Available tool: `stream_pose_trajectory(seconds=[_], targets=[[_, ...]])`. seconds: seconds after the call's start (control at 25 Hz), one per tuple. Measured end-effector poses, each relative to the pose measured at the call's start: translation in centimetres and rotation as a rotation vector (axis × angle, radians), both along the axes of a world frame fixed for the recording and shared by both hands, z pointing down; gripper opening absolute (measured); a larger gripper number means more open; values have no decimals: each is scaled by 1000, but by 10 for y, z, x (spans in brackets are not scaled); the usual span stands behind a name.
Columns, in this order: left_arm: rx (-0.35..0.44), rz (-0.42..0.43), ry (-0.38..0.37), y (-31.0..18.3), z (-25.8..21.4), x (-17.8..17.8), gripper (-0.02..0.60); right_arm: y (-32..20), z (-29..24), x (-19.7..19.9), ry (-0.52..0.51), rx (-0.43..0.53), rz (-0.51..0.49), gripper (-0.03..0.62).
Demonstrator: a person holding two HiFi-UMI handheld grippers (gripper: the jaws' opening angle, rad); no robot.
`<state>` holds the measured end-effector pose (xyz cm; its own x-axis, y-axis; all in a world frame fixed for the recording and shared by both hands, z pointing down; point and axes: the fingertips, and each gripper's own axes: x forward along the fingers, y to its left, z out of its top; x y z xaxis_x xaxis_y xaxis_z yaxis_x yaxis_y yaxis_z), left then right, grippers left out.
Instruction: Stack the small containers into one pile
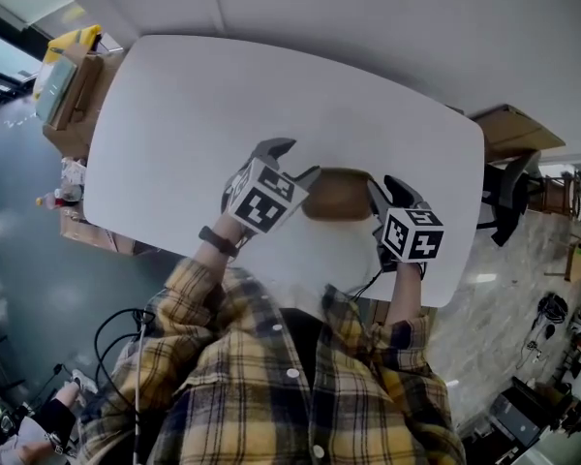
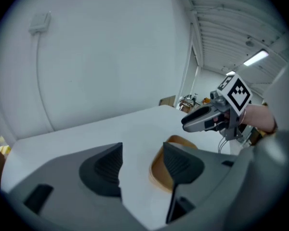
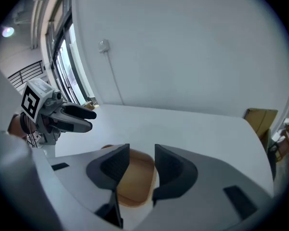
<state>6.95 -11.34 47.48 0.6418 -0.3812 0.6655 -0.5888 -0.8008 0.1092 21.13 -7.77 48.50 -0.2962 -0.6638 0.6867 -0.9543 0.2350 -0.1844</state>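
A shallow brown container (image 1: 337, 195) with rounded corners lies on the white table (image 1: 194, 114), between my two grippers. The left gripper (image 1: 295, 163) hovers just left of it, jaws open and empty. In the left gripper view the container (image 2: 159, 170) shows behind the right jaw of the left gripper (image 2: 142, 153), and the right gripper (image 2: 204, 119) hangs beyond it. The right gripper (image 1: 387, 190) hovers at the container's right side. Its jaws (image 3: 141, 150) stand open above the container (image 3: 135, 179) without touching it. Whether the container is one piece or several nested pieces I cannot tell.
Cardboard boxes (image 1: 68, 95) stand off the table's left end, with another box (image 1: 513, 129) and a dark chair (image 1: 508, 197) off its right end. The person's plaid sleeves (image 1: 184, 298) reach over the near table edge. A white wall (image 3: 183, 47) rises behind the table.
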Motion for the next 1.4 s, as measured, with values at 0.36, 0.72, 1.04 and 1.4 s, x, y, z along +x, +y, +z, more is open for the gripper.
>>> stream_pose_trajectory(seconds=[0.36, 0.72, 1.04, 1.4], targets=[[258, -57, 234, -10, -124, -9, 259, -25, -128, -56, 33, 374, -136, 166], [528, -147, 368, -2, -204, -34, 149, -10, -212, -115, -20, 645, -234, 99], [573, -200, 418, 9, -205, -43, 34, 0, -197, -127, -35, 643, -221, 31], [527, -147, 424, 17, -179, -31, 18, 1, -186, -125, -42, 619, -205, 16]])
